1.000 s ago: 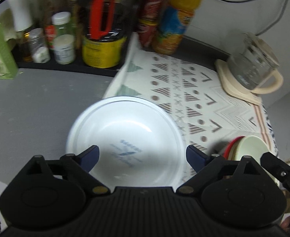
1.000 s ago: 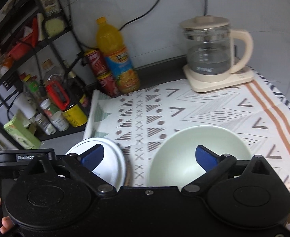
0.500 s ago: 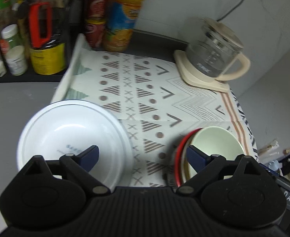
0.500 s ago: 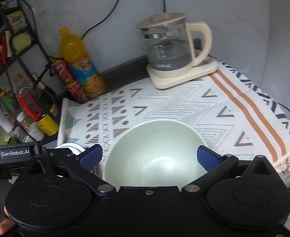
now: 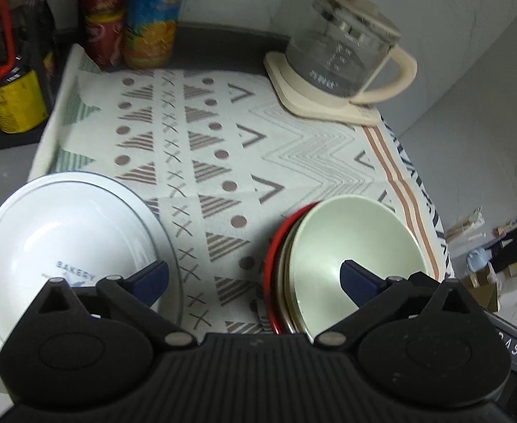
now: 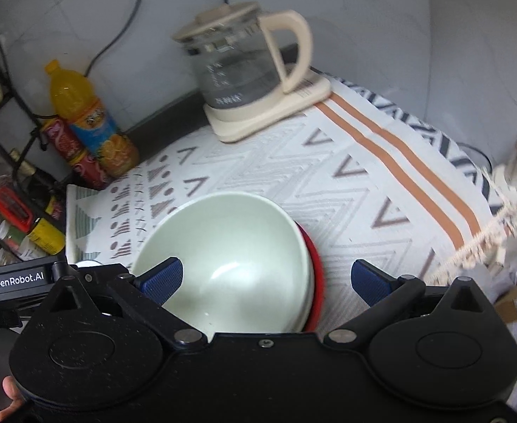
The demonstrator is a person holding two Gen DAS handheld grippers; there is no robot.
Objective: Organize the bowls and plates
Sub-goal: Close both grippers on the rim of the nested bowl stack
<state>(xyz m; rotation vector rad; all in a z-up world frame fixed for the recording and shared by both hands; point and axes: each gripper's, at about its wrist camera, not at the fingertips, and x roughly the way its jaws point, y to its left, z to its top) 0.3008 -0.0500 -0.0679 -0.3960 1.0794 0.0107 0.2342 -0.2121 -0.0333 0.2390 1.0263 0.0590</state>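
Nearby, kettle [image 5: 339, 60]; juice bottle [image 6: 89, 123]

1. We note a patterned cloth [image 5: 293, 148] spread over the grey desk [image 5: 1, 172].
2. We see a glass kettle [image 6: 237, 67] with a cream handle on its cream base, at the cloth's far edge.
3. An orange juice bottle [image 6: 85, 120] stands beside a red can [image 6: 71, 151] near the wall.
4. A yellow tin [image 5: 15, 102] sits on a dark shelf, left.
5. A black cable [image 6: 117, 35] runs up the wall.
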